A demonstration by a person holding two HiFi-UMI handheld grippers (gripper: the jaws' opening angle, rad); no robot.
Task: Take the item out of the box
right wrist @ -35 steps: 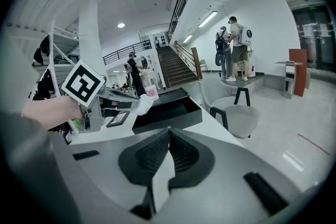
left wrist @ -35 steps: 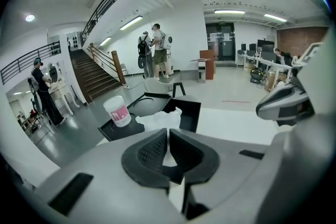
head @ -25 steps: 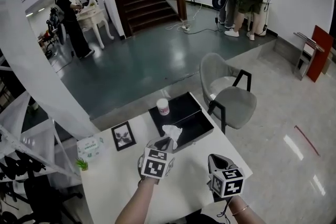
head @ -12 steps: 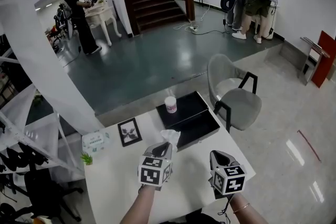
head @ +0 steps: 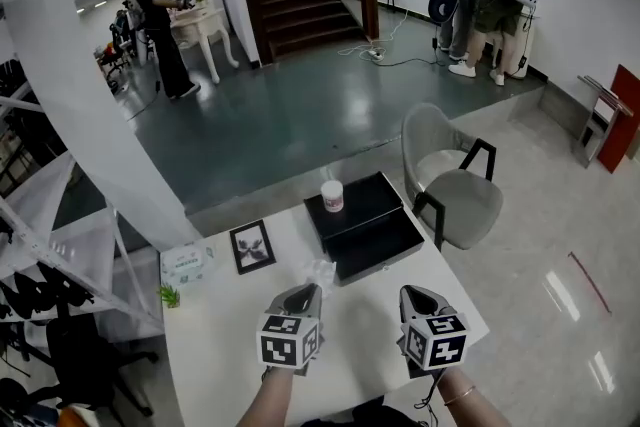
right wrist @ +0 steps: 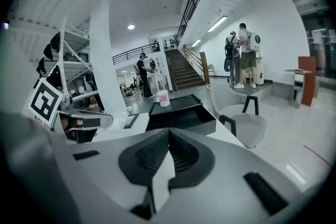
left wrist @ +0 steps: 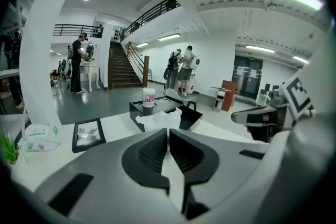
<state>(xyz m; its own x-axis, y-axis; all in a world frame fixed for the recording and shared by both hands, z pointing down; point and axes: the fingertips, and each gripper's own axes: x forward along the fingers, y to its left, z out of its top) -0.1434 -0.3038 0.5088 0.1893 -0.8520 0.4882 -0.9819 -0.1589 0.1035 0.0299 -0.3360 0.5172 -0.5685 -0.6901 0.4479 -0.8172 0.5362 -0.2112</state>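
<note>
I carry two: my left hand-held gripper [left wrist: 168, 131] is pinched tight on one crumpled white item [left wrist: 159, 119], which is outside the one black box [head: 378, 237], just in front of it. My right hand-held gripper [right wrist: 168, 131], also in front of the box, has its jaws together and empty. One pink-labelled cup [head: 332, 196] stands on the box's far half, its print unreadable. Left of the box sit one framed picture [head: 252, 246], one tissue pack [head: 187, 263] and one small plant [head: 170, 295].

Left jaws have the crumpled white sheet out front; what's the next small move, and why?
Probably lower the left gripper toward the white table and release. Its jaws are shut on the crumpled white sheet, which is already clear of the open black box, over bare tabletop.
</note>
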